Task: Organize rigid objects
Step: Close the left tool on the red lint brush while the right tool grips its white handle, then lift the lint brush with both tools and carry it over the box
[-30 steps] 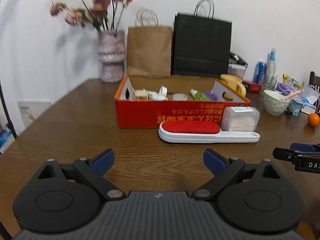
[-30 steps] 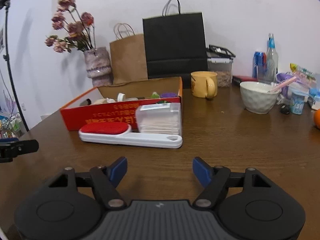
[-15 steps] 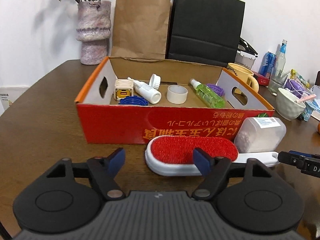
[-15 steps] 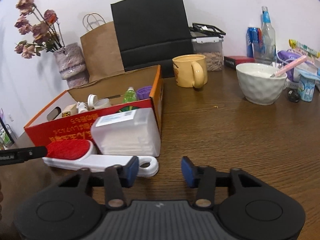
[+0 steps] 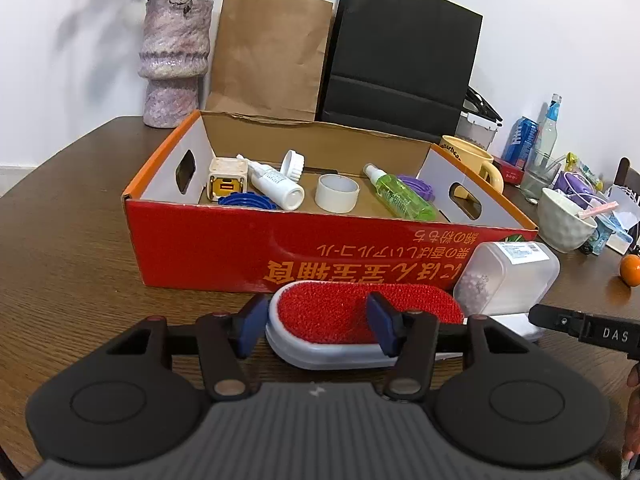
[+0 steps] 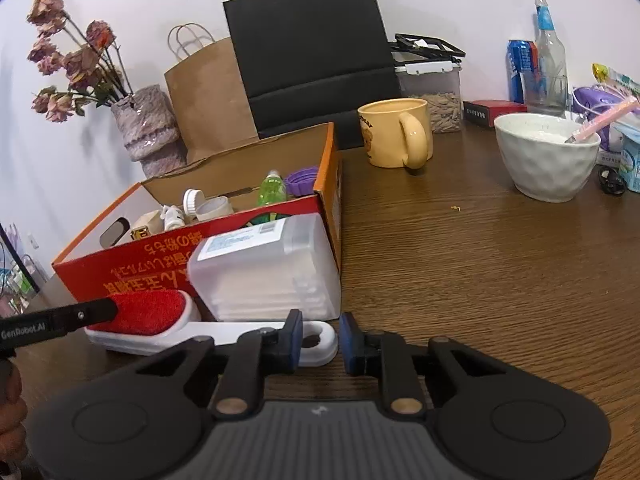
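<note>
The lint brush lies flat on the wooden table, its long axis running side to side along the front wall of the red cardboard box, red bristle pad facing up. Its padded head points toward the left side and its white handle, ending in a hanging hole, points toward the right. The left gripper straddles the padded head with its blue pads one at the rounded tip and one over the red pad; the jaws stand fairly wide and whether they touch the brush cannot be told. The right gripper has its jaws drawn narrow around the handle's holed end, one pad on each side of it, though real contact is not clear. A clear plastic container with a white label stands between the brush handle and the box wall, just behind the handle and against the box. Inside the box lie a white bottle, a roll of white tape, a green spray bottle, a blue lid and a purple lid. Behind the box stand a brown paper bag, a black paper bag and a vase. A yellow mug and a white bowl sit well apart to the right.
</note>
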A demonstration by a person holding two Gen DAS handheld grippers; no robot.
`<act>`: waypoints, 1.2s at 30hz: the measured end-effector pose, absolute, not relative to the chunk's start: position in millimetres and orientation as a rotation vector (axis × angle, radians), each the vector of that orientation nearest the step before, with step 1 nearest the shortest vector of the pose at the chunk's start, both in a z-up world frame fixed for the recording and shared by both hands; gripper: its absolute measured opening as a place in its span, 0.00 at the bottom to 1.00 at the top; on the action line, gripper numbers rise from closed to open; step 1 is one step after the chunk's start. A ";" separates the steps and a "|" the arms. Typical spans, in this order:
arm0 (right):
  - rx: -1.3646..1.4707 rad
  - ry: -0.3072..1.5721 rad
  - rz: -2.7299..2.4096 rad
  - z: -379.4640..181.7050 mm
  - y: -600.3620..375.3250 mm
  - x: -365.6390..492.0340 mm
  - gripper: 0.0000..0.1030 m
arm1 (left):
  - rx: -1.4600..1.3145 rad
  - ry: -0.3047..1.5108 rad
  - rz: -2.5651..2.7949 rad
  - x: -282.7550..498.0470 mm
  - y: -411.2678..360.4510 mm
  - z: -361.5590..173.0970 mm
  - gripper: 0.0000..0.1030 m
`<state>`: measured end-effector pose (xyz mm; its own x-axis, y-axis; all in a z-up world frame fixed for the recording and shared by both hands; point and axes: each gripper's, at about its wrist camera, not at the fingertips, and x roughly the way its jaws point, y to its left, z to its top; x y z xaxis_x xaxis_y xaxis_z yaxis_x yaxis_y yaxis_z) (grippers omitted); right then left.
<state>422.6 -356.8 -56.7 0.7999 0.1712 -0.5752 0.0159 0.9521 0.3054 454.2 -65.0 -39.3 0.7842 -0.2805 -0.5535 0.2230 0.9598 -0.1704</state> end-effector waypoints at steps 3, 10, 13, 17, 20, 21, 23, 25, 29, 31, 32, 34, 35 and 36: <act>0.328 0.645 0.087 -58.3 -359.3 421.2 0.16 | -0.090 0.604 -0.256 448.7 -66.4 -38.6 0.50; 0.315 0.613 0.064 -60.2 -350.0 401.3 0.14 | -0.084 0.556 -0.220 417.6 -65.8 -34.1 0.48; 0.292 0.575 0.062 -55.2 -342.2 381.6 0.14 | -0.070 0.487 -0.210 393.8 -63.4 -25.0 0.48; 0.283 0.471 0.060 -38.9 -334.8 349.2 0.14 | -0.068 0.383 -0.214 357.2 -56.8 -9.0 0.48; 0.303 0.405 0.069 -29.0 -332.3 325.4 0.14 | -0.112 0.341 -0.223 334.8 -46.1 -1.5 0.48; 0.306 0.383 0.075 -25.7 -331.2 317.6 0.14 | -0.121 0.334 -0.223 328.0 -43.0 -0.6 0.48; 0.310 0.334 0.085 -19.2 -328.7 300.4 0.14 | -0.136 0.326 -0.215 312.7 -36.6 1.3 0.46; 0.301 0.283 0.085 -12.6 -323.8 283.7 0.14 | -0.154 0.305 -0.220 295.4 -29.8 4.2 0.47; 0.301 0.212 0.087 -3.6 -314.9 252.2 0.14 | -0.180 0.241 -0.221 263.9 -18.9 11.2 0.47; 0.305 0.182 0.095 0.1 -312.3 239.9 0.14 | -0.192 0.220 -0.221 253.7 -14.7 15.5 0.47; 0.307 0.166 0.100 2.0 -311.6 235.0 0.14 | -0.195 0.211 -0.221 248.9 -13.0 18.1 0.47; 0.296 0.154 0.104 6.6 -309.9 228.0 0.14 | -0.193 0.193 -0.220 241.4 -11.8 22.7 0.47; 0.295 0.149 0.103 8.3 -309.3 225.1 0.14 | -0.194 0.181 -0.220 237.8 -11.6 25.0 0.47; 0.293 0.149 0.101 9.5 -308.8 223.5 0.14 | -0.193 0.173 -0.221 235.4 -11.7 26.2 0.47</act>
